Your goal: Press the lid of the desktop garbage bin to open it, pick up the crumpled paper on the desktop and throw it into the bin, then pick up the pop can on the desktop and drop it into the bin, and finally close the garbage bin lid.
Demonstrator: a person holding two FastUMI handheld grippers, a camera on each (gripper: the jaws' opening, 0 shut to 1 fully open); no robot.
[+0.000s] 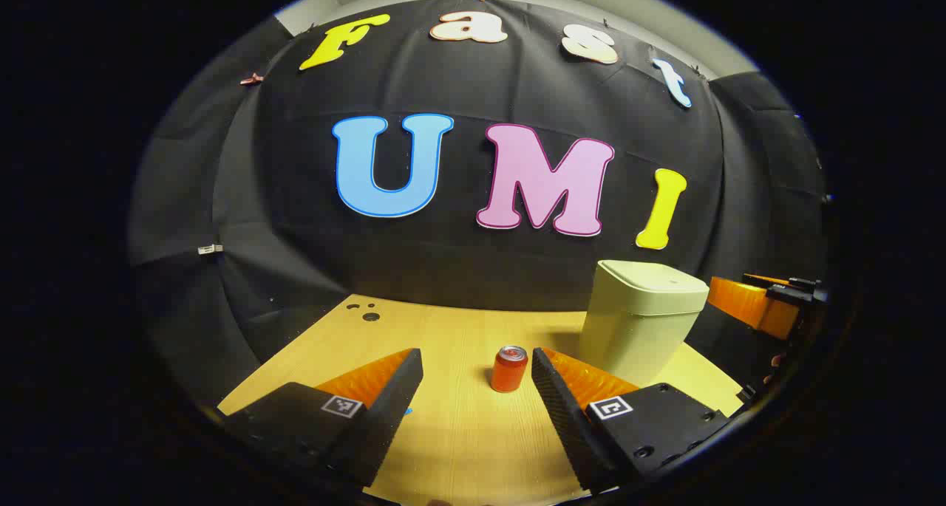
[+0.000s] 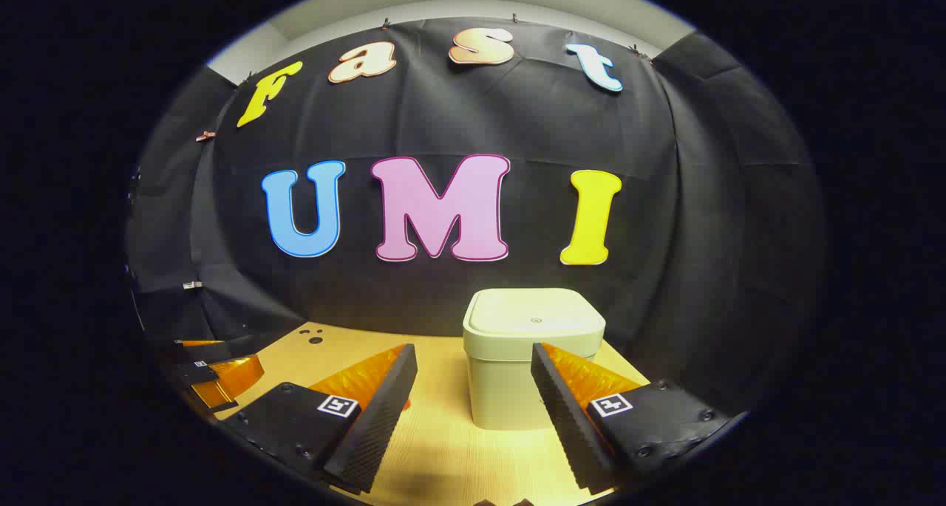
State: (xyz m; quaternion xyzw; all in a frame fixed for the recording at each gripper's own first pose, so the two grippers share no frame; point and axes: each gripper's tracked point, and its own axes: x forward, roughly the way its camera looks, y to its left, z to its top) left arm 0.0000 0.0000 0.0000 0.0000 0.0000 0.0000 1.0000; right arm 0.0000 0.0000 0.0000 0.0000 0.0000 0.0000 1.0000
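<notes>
Bin (image 2: pixel 533 358) first: its lid (image 2: pixel 535 316) lies flat and shut, so pressing it open looks like the step in hand. In the left gripper view, the left gripper (image 1: pixel 477 377) hangs over the desk with fingers spread and holding nothing; the pop can (image 1: pixel 509 368) stands upright between them, farther out and nearer the right finger, with the bin beyond that finger. In the right gripper view, the right gripper (image 2: pixel 474 373) is likewise spread and empty, the bin straight ahead between its fingers. A firm downward push with one fingertip on the lid, square rather than glancing, should pop it without shoving the bin. I cannot make out the crumpled paper. The wooden desk (image 2: pixel 443 447) is pale and bare around the bin, with black cloth behind.
</notes>
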